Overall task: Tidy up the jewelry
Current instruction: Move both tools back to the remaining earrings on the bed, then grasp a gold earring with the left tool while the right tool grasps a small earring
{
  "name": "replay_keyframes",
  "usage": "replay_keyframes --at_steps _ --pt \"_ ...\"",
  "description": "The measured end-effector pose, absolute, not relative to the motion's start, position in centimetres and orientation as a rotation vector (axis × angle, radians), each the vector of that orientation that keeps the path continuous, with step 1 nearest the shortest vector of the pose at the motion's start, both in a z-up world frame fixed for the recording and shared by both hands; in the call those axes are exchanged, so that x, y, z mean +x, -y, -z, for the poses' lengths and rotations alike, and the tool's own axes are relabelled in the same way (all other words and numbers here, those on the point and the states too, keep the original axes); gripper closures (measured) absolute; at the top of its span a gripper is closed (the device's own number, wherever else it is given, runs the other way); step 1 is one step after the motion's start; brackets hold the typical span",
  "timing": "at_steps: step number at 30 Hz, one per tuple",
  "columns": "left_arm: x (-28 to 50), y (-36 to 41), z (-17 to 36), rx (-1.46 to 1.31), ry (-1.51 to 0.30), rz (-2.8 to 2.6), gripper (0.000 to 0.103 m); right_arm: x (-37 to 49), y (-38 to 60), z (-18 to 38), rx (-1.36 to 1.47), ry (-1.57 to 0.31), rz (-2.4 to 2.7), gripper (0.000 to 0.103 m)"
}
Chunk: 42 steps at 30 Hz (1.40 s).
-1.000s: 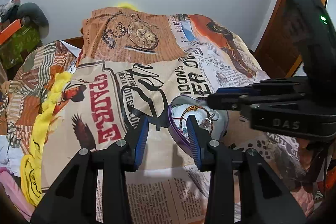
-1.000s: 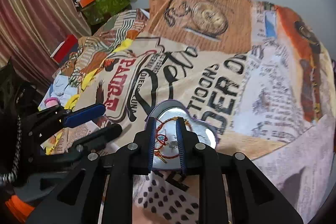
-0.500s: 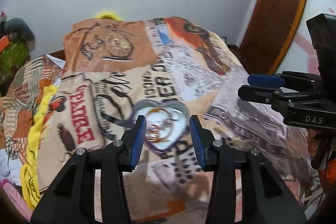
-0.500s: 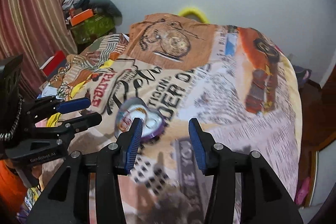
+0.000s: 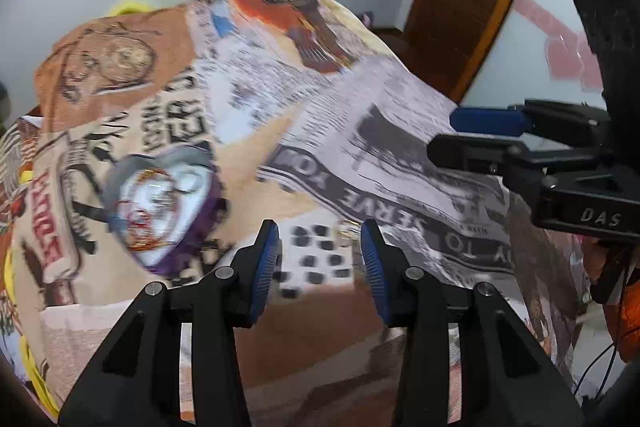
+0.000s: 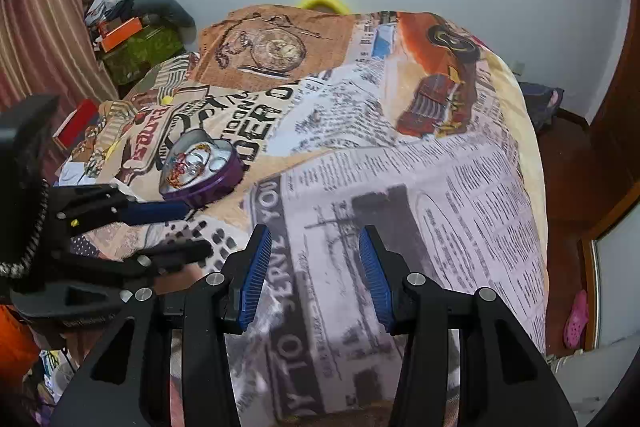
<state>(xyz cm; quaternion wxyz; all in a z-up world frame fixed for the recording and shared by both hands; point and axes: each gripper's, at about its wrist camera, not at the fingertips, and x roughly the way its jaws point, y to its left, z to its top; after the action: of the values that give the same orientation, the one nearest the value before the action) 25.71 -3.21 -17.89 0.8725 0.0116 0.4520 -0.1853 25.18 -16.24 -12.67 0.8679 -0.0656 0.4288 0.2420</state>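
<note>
Purple heart-shaped tin (image 6: 200, 173) sits open on the bed's printed blanket (image 6: 400, 163), with bracelets (image 6: 184, 165) heaped inside. Left claw (image 5: 320, 247) hangs just right of the tin in its own view, jaws apart, nothing between the blue pads; a small gold-coloured piece (image 5: 347, 229), too blurred to identify, lies on the blanket between its fingertips. Right claw (image 6: 316, 259) stands open and empty over newsprint pattern, well apart from the tin. Left-wrist view blurred.
</note>
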Motion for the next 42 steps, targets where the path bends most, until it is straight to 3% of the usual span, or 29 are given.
replay_keyframes --at_steps 4,17,39,41,42 --pt "26.2 4.5 19.0 0.037 -0.981 0.404 0.061 24.7 17.0 12.9 -0.129 -0.899 -0.507 0.061" --pt "26.2 6.1 20.2 0.109 -0.977 0.416 0.095 24.4 16.9 13.7 -0.127 -0.901 -0.529 0.061" --pt "24.5 0.0 18.1 -0.012 -0.880 0.308 0.096 24.9 11.1 16.5 -0.277 -0.952 -0.607 0.061" --pt "24.4 -0.5 18.1 -0.020 -0.875 0.303 0.096 25.0 10.4 17.0 -0.313 -0.964 -0.612 0.065" --pt "24.3 -0.8 18.1 -0.027 -0.873 0.302 0.096 25.0 10.2 17.4 -0.326 -0.977 -0.617 0.072"
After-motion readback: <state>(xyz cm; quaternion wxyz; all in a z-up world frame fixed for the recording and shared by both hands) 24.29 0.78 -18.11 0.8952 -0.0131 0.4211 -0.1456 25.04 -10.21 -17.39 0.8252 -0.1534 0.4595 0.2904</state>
